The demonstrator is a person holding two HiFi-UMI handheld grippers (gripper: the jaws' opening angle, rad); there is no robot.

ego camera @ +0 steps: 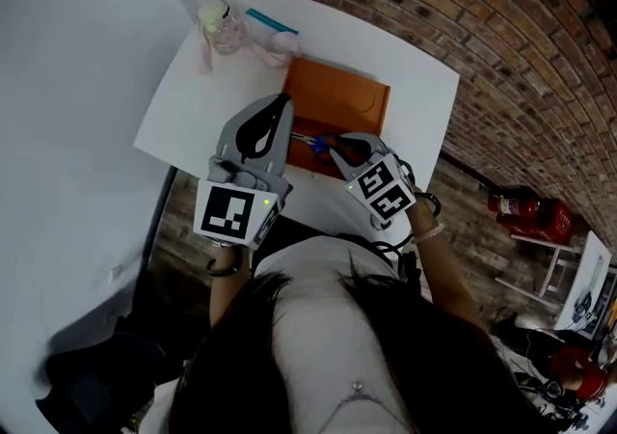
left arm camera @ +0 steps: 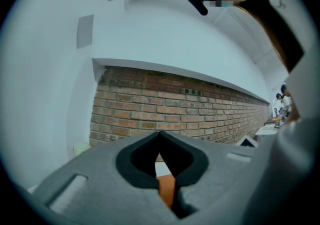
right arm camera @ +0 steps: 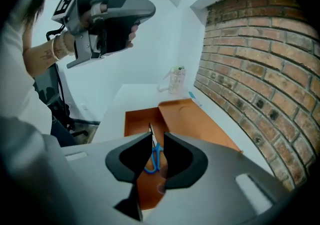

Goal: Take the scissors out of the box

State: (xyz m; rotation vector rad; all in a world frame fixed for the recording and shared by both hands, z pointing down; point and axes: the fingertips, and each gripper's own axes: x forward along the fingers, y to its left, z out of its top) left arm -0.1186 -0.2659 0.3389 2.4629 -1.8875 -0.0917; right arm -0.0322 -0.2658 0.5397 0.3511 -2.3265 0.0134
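Scissors (right arm camera: 155,157): in box (right arm camera: 134,119), table's (ego camera: 193,104) near edge. I'm reaching; right gripper (right arm camera: 158,140) half-open, empty; left gripper (left arm camera: 160,135) closed, empty. Next: straddle, clamp.

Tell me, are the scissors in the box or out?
In. The blue-handled scissors lie on the orange box's bottom, untouched, beyond the parted fingers of the right gripper.

The box (right arm camera: 135,121) is open from above; its lid (right arm camera: 195,119) lies toward the brick wall (right arm camera: 260,69), a bottle (right arm camera: 176,80) well beyond.
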